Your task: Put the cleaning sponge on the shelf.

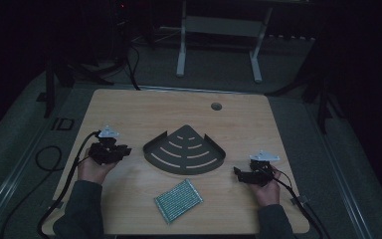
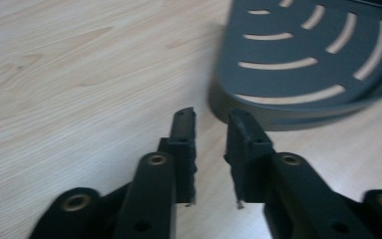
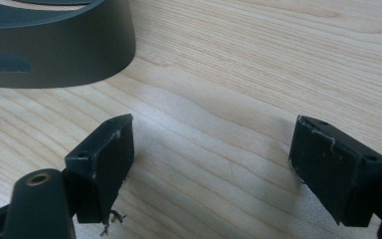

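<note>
At left of the high view, the left gripper [image 1: 124,151] is released, jaws narrowly apart with nothing between, beside the dark quarter-round shelf [image 1: 185,152]. At lower right, the right gripper [image 1: 238,172] gapes wide, released, over the bare wooden table [image 1: 129,109].

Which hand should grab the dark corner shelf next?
Left, probably. The left gripper has its jaws right at the shelf's curved rim; the right gripper is open over bare table.

A dim room — grey carpet floor [image 1: 229,59] around a light wooden table [image 1: 129,109]. White legs of a further table [image 1: 181,50] stand at upper centre — the corners fall into black.
</note>
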Demonstrator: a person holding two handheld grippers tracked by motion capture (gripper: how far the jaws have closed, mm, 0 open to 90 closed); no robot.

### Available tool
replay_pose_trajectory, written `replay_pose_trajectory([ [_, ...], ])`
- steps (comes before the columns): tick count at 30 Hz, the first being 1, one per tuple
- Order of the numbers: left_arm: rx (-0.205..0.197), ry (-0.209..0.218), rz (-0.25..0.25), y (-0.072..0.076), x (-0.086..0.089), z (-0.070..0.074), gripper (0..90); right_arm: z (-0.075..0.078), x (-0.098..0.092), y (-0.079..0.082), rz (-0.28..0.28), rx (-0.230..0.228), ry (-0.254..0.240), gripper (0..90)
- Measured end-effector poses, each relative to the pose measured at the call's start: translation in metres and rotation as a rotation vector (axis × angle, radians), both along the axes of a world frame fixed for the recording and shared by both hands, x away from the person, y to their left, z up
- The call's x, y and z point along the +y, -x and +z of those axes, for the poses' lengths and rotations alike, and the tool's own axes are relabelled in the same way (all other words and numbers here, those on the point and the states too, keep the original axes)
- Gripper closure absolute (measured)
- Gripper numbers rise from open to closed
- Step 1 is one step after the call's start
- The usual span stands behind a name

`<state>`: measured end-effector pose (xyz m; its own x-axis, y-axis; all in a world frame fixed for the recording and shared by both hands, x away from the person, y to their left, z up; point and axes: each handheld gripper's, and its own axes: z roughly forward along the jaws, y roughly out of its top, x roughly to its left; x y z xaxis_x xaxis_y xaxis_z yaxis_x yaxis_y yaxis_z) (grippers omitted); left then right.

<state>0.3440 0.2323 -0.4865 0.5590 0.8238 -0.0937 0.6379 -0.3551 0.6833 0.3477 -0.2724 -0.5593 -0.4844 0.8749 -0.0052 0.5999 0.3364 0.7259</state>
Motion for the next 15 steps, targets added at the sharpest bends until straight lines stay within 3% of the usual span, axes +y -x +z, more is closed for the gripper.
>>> replay_pose_trajectory([
  [8,0.004,0.002,-0.095,0.01,-0.018,0.015,89.7,0.0,0.0,0.0,0.0,0.001,0.001,17.4],
  [11,0.033,-0.003,-0.126,0.013,-0.028,0.014,90.0,0.0,0.0,0.0,0.0,0.0,0.001,17.4],
  [15,0.042,-0.012,-0.154,0.017,-0.038,0.013,90.0,0.0,0.0,0.0,0.0,0.0,0.001,17.4],
])
